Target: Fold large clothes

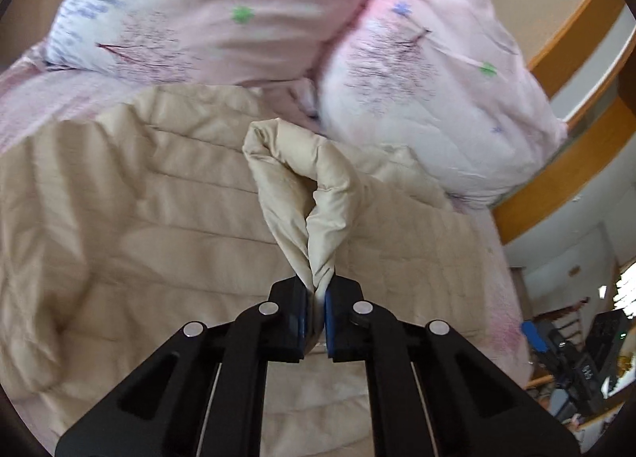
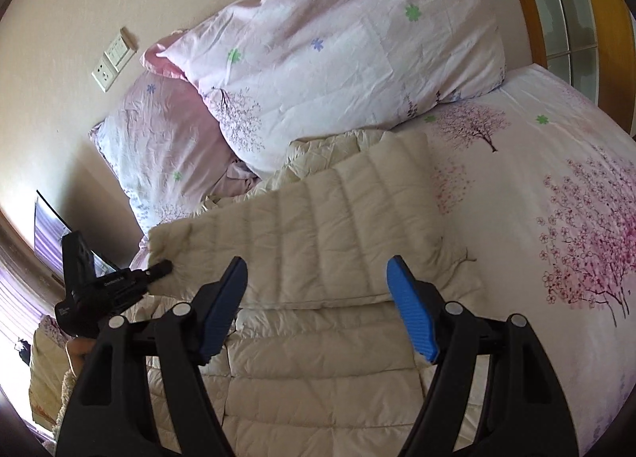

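Observation:
A cream quilted down jacket [image 1: 139, 218] lies spread on the bed. My left gripper [image 1: 317, 290] is shut on a pinched fold of the jacket's edge [image 1: 302, 194], lifted off the rest. In the right wrist view the jacket [image 2: 318, 226] has one part folded over the body, and the left gripper [image 2: 159, 270] shows at the folded part's left corner. My right gripper [image 2: 318, 286] is open and empty, hovering above the jacket's middle.
Two pink flowered pillows [image 1: 222, 12] [image 2: 349, 47] lie at the head of the bed beyond the jacket. The flowered bedsheet [image 2: 556, 198] extends to the right. A wooden bed frame [image 1: 572, 163] and a wall socket [image 2: 113, 63] border the bed. Clutter sits on the floor [image 1: 576, 357].

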Action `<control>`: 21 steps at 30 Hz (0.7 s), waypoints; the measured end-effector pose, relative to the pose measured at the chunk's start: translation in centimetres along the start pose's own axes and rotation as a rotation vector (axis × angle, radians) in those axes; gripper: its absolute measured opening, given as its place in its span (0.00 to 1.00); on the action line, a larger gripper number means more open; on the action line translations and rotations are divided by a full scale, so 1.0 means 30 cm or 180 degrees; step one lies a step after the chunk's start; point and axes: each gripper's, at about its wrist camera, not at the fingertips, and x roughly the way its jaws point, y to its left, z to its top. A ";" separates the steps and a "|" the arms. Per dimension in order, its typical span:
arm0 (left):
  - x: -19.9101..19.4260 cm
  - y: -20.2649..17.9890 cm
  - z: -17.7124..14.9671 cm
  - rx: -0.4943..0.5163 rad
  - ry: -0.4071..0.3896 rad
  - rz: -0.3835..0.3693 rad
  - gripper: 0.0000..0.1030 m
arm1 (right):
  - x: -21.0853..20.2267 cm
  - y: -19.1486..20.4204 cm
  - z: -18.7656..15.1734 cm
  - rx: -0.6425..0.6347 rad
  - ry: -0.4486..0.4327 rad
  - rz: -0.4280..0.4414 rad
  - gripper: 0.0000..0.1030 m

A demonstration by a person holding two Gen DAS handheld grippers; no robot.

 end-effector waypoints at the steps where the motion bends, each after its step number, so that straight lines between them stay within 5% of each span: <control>1: 0.007 0.015 -0.001 -0.0015 0.0038 0.0043 0.05 | 0.008 0.006 0.000 -0.0015 0.0025 -0.0004 0.67; 9: 0.058 0.073 -0.069 -0.0158 0.0355 0.0128 0.10 | 0.155 0.164 0.004 -0.0386 0.0341 -0.0064 0.51; 14: 0.033 0.079 -0.070 -0.0218 0.0304 0.0206 0.44 | 0.326 0.348 -0.030 -0.0732 0.0694 0.0063 0.41; 21: -0.262 0.074 -0.116 -0.0128 -0.0224 0.0240 0.66 | 0.532 0.609 -0.140 -0.1357 0.0984 0.0034 0.36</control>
